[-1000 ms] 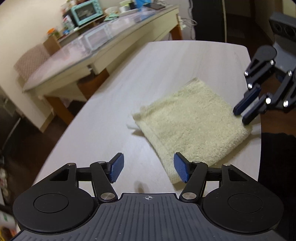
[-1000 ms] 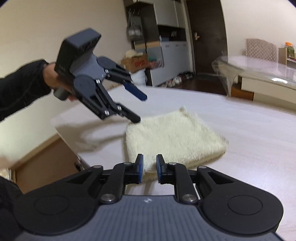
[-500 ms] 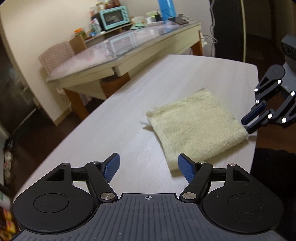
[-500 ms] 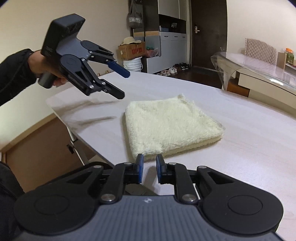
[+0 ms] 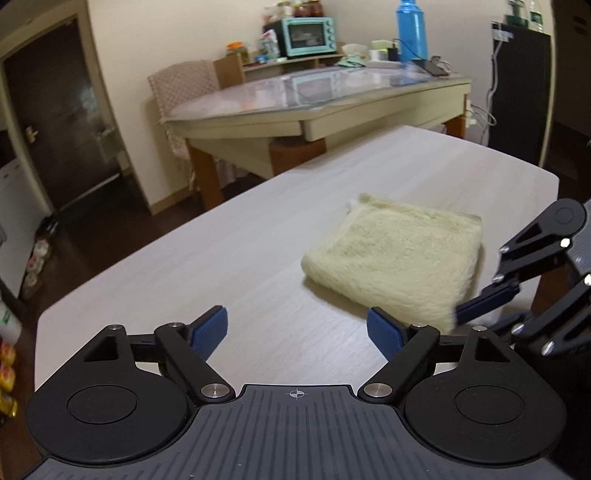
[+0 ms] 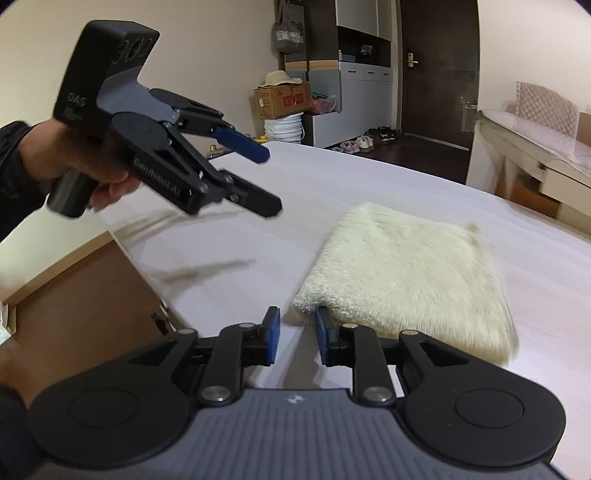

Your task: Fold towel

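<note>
Your left gripper hangs over the pale wooden tabletop with its blue pads spread wide and nothing between them; its jaws have just been opening, and they are released; seen from the right wrist view, that same gripper floats above the tabletop near its left edge, well apart from the towel, with your hand wrapped around its handle and a dark sleeve behind it; its shadow falls on the bare wood below. The towel lies folded into a thick, pale yellow square on the tabletop, toward the right-hand edge in the left wrist view and close to the near edge; a small white tag sticks out at its far corner. Your right gripper sits low at the near corner of the towel; its jaws have just been opening a little and now stand slightly parted; the towel's fluffy corner lies just in front of the pads, close to the right one, but you cannot tell from this blurred view whether the pads touch it, and nothing is pinched between them. In the left wrist view the right gripper reaches in from the right edge with a blue finger against the towel's near corner. Behind the tabletop stands a second table with a glass top, carrying a small teal oven and a blue bottle; a padded chair stands at its end.
</note>
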The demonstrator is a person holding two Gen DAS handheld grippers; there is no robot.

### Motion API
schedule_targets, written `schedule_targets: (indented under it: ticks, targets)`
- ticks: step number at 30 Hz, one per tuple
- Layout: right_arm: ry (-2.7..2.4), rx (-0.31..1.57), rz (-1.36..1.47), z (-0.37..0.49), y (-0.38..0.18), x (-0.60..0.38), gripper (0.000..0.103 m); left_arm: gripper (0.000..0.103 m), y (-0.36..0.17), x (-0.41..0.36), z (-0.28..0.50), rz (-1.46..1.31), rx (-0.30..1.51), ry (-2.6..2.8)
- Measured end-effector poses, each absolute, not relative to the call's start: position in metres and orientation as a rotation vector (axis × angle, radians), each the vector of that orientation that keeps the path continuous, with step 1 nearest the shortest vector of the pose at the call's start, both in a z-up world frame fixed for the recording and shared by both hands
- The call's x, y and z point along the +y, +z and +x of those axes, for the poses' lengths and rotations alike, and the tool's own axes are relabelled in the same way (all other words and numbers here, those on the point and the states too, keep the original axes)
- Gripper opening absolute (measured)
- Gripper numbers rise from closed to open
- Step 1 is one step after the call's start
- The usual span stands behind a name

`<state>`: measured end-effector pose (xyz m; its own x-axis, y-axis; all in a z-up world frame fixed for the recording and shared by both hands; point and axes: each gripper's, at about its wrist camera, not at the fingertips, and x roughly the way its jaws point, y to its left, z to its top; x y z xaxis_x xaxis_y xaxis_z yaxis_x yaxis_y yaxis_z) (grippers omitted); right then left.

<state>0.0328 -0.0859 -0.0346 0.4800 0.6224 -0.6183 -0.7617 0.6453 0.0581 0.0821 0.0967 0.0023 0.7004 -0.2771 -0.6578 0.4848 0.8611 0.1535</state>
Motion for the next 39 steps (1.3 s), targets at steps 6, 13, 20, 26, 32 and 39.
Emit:
schedule_targets:
  ticks: [6, 13, 20, 26, 32, 39]
  targets:
    - [0.872, 0.650, -0.229, 0.032, -0.031, -0.082, 0.026, 0.087, -0.007, 0.105, 0.087, 0.301, 0.717, -0.387]
    - [0.785, 0.627, -0.242, 0.015, -0.008, -0.127, 0.043, 0.089, -0.018, 0.102, 0.091, 0.286, 0.749, -0.387]
    - [0.631, 0.629, -0.264, 0.020, -0.002, -0.163, 0.051, 0.093, -0.023, 0.085, 0.090, 0.289, 0.745, -0.416]
    - [0.595, 0.638, -0.278, 0.028, -0.009, -0.167, 0.056, 0.093, -0.021, 0.074, 0.084, 0.297, 0.734, -0.435]
    - [0.612, 0.652, -0.270, 0.035, -0.012, -0.163, 0.059, 0.094, -0.011, 0.071, 0.070, 0.278, 0.695, -0.490]
    - [0.607, 0.662, -0.266, 0.044, -0.019, -0.164, 0.064, 0.094, -0.022, 0.052, 0.067, 0.351, 0.699, -0.535]
